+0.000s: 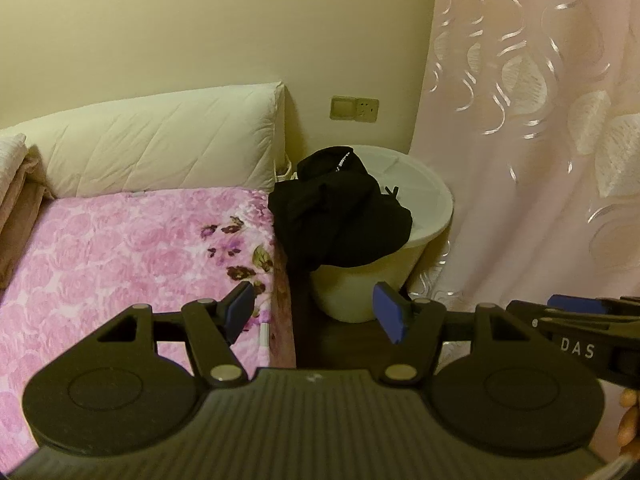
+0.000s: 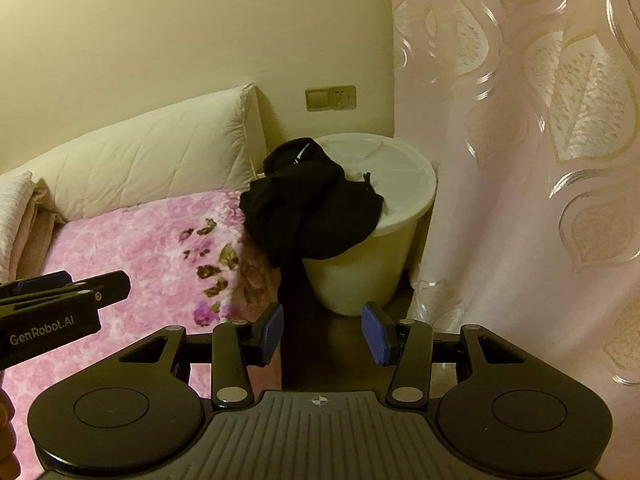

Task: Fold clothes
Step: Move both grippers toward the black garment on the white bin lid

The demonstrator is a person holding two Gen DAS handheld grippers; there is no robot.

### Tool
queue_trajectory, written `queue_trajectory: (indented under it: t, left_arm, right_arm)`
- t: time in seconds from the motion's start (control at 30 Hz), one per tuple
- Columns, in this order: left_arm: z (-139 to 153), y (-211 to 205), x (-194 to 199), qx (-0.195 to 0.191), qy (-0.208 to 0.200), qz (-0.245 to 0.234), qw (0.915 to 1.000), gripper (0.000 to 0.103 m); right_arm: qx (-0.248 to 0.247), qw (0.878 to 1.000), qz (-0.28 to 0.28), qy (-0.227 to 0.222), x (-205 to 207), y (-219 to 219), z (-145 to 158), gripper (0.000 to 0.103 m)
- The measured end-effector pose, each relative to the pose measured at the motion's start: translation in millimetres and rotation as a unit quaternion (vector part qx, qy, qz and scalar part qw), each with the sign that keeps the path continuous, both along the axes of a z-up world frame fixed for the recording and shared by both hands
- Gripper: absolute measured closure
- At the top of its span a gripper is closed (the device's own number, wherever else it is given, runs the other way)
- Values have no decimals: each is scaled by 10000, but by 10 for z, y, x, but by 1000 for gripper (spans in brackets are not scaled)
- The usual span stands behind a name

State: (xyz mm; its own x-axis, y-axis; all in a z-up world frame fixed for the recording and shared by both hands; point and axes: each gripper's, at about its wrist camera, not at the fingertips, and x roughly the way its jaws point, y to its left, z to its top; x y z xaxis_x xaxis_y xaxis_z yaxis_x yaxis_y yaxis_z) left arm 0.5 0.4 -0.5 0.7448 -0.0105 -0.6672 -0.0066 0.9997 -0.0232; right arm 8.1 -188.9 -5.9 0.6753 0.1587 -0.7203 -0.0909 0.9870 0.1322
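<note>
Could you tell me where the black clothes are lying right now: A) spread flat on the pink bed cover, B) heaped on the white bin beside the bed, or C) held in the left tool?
B: the black clothes sit heaped on the white bin beside the bed.

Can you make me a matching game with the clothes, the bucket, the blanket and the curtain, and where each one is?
Things:
1. black clothes
2. white bucket
3. pink flowery blanket
4. pale curtain

Places:
A. spread over the bed
B. hanging at the right side of the room
C. heaped on top of the bucket
D. standing on the dark floor between bed and curtain

Pairs: 1-C, 2-D, 3-A, 4-B
</note>
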Motion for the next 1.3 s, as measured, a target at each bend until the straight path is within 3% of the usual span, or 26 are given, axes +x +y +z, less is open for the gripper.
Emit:
queue_trajectory:
  t: [0.23, 0.47, 1.3]
  left_arm:
    - [-109, 160, -50, -133, 76, 134, 9998, 41]
    - [-195, 362, -32, -309, 240, 249, 9989, 41]
    - [-211, 720, -123, -451, 146, 372, 9982, 41]
  right_arm:
    - [-166, 9996, 20, 241, 95, 4, -18, 55]
    - [-230, 9997, 64, 93, -11, 116, -34, 55]
    - [-409, 9990, 155, -81, -31, 460, 67, 55]
